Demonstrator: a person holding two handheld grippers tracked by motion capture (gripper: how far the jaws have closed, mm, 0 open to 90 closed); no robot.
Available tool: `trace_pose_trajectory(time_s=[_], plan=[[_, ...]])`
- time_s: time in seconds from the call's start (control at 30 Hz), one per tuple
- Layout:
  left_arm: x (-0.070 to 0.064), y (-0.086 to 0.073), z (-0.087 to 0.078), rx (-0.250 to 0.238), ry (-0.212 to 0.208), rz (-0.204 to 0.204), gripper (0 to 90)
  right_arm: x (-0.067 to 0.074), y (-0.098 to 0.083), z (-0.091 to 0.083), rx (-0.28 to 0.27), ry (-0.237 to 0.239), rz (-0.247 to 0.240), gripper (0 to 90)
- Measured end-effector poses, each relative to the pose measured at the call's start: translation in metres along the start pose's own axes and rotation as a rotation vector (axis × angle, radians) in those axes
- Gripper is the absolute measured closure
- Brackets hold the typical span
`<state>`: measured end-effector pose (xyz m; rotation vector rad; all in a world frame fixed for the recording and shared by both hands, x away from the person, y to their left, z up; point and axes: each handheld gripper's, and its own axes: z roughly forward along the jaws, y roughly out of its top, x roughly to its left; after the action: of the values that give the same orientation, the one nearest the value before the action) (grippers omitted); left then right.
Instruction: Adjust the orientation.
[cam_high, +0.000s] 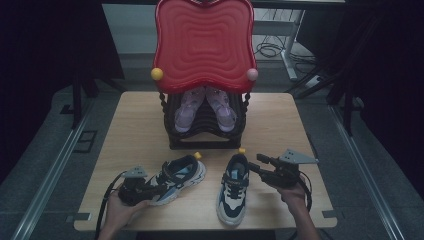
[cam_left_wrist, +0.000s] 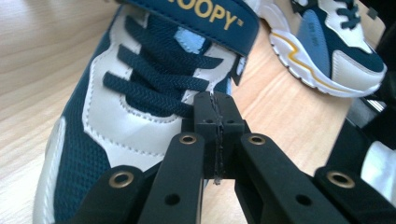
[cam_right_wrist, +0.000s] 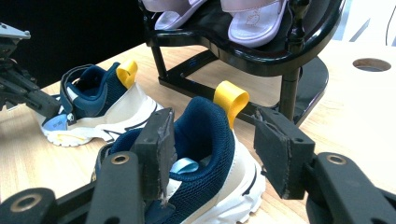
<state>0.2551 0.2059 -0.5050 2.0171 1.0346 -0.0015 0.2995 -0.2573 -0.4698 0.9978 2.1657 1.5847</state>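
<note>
At lower centre, the right sneaker's heel is straddled by spread right gripper jaws; left gripper jaws are pressed together over the left sneaker.

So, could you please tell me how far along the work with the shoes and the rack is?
Done: a pair of lilac sandals sits on the black rack under the red tray. In hand: the left gripper, shut, is at the laces of the left navy-and-white sneaker; the right gripper stands open around the heel of the right sneaker. Left: both sneakers lie on the wooden table.

A lab-like recording room: black curtains, floor cables, a lone wooden table.
</note>
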Motion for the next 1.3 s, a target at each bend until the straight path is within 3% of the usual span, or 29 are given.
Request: trace_pose_trajectory(time_s=[0.13, 0.9, 1.0, 1.3], plan=[[0.007, -0.001, -0.004, -0.014, 0.023, -0.015, 90.0, 0.0, 0.0, -0.001, -0.002, -0.001, 0.004, 47.6], [0.045, 0.003, -0.012, -0.057, 0.042, -0.109, 90.0, 0.003, 0.002, 0.001, 0.0, 0.003, -0.006, 47.8], [0.049, 0.006, -0.013, -0.055, 0.075, -0.111, 90.0, 0.003, 0.002, 0.001, -0.001, 0.002, -0.007, 47.8], [0.056, 0.011, -0.014, -0.067, 0.121, -0.123, 90.0, 0.003, 0.002, 0.003, 0.001, -0.002, -0.002, 47.9]])
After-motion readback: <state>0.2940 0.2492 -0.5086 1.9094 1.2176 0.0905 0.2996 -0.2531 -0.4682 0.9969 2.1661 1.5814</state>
